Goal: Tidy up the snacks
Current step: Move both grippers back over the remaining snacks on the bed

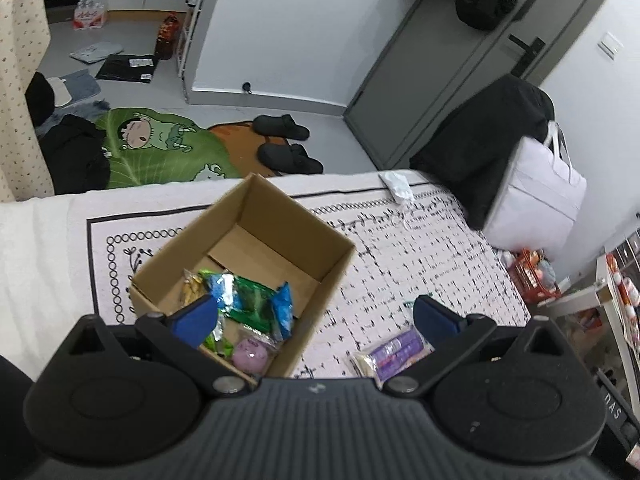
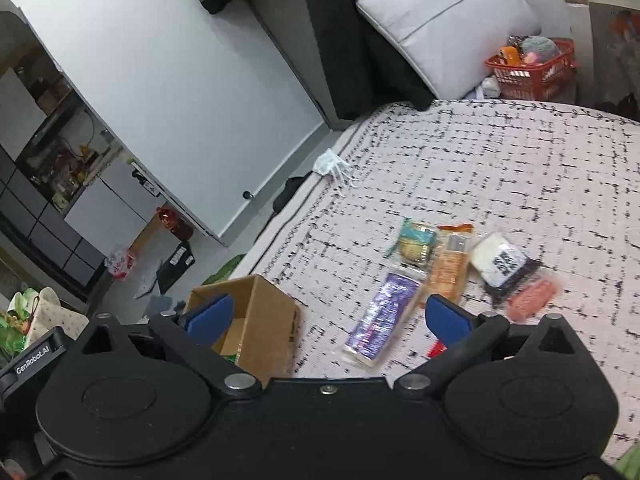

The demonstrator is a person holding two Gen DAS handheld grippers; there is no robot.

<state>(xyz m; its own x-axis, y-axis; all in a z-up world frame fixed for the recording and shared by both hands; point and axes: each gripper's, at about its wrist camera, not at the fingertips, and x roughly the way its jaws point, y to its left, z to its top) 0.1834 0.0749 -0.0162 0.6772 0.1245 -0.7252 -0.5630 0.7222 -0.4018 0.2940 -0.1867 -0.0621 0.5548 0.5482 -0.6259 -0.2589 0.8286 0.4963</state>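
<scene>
"Which step are you on?"

"Between picks — my left gripper [image 1: 316,318] and right gripper [image 2: 328,318] both gape, empty. Some snacks lie in the cardboard box [image 1: 288,216]."

"Next?"

"Probably the purple packet [image 2: 380,316] on the cloth, just beside the box — straddle it, then squeeze."

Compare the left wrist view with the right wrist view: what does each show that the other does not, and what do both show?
Only the left wrist view shows the snacks inside the box, a green cartoon rug and black slippers. Only the right wrist view shows the loose snacks past the purple one: an orange packet, a white packet and a pink one. Both show the cardboard box, the purple packet and the patterned cloth.
</scene>
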